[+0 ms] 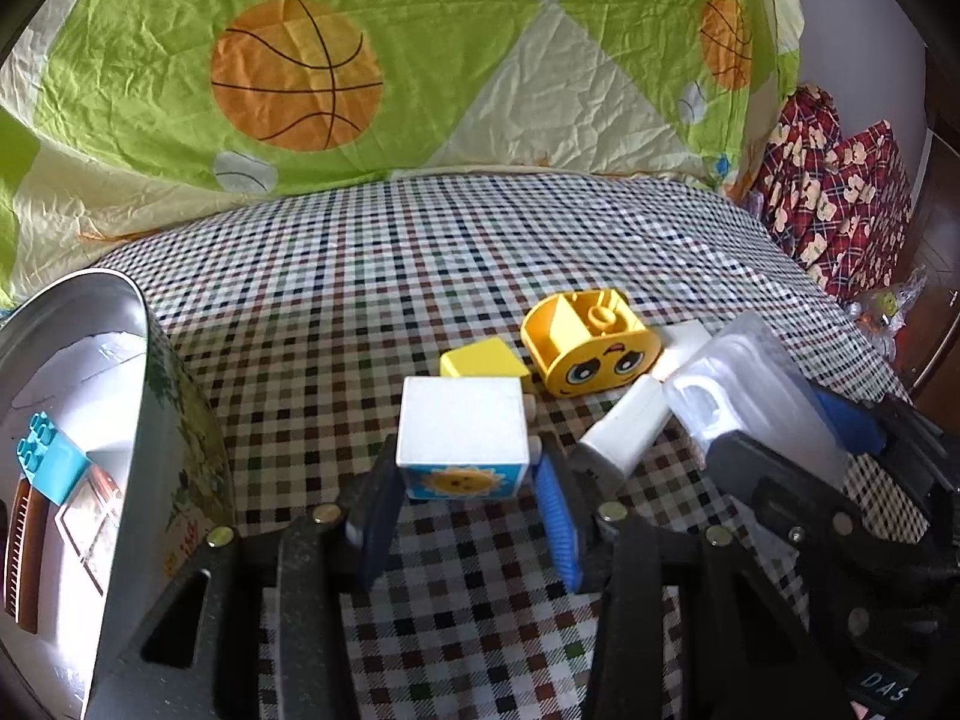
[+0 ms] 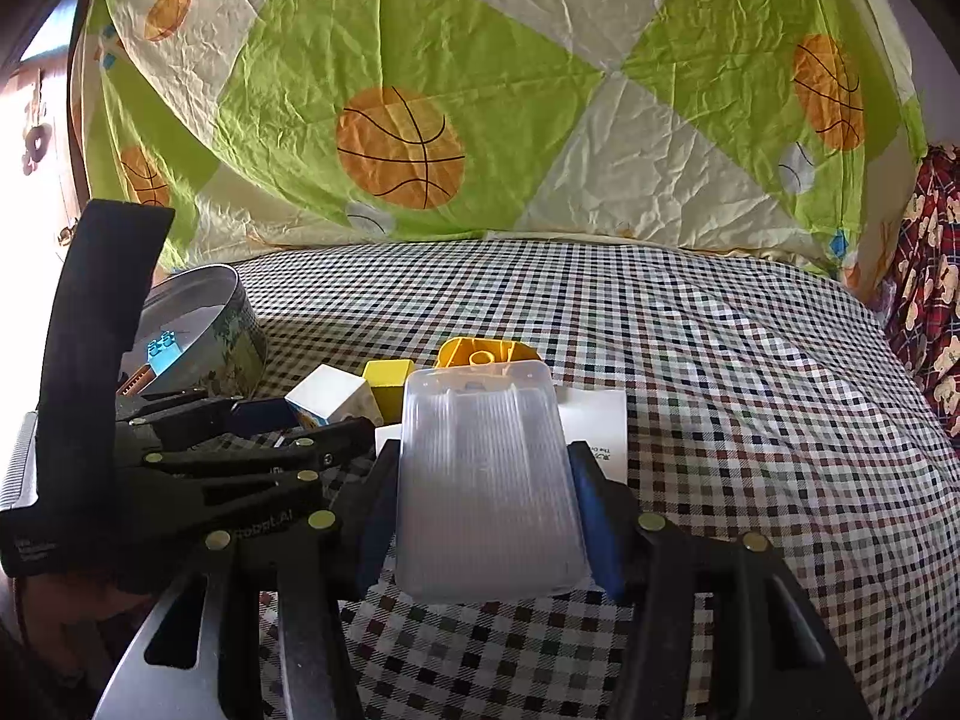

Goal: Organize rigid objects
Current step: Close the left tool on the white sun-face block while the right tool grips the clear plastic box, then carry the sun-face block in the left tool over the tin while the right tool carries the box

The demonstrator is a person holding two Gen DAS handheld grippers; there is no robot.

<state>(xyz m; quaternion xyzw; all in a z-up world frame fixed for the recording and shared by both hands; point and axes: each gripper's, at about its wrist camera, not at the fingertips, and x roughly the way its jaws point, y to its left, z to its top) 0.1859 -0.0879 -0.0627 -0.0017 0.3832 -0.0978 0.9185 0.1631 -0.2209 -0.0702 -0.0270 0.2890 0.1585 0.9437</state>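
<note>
Beside yellow blocks (image 1: 591, 342), left fingers (image 1: 555, 516) around white cube (image 1: 462, 429), right fingers (image 2: 591, 510) gripping clear box (image 2: 486, 480)

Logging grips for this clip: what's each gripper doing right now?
Left gripper: fingers around the white cube, contact unclear.
Right gripper: closed on the clear case.

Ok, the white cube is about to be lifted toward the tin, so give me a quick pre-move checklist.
1. White cube between left gripper fingers: ok.
2. Pads pressing on the cube: cannot tell; a gap shows by the blue-ridged pad.
3. Right gripper holds the clear plastic box: ok.
4. Round tin open, room inside: ok.
5. Yellow block touching the cube behind: cannot tell.
</note>
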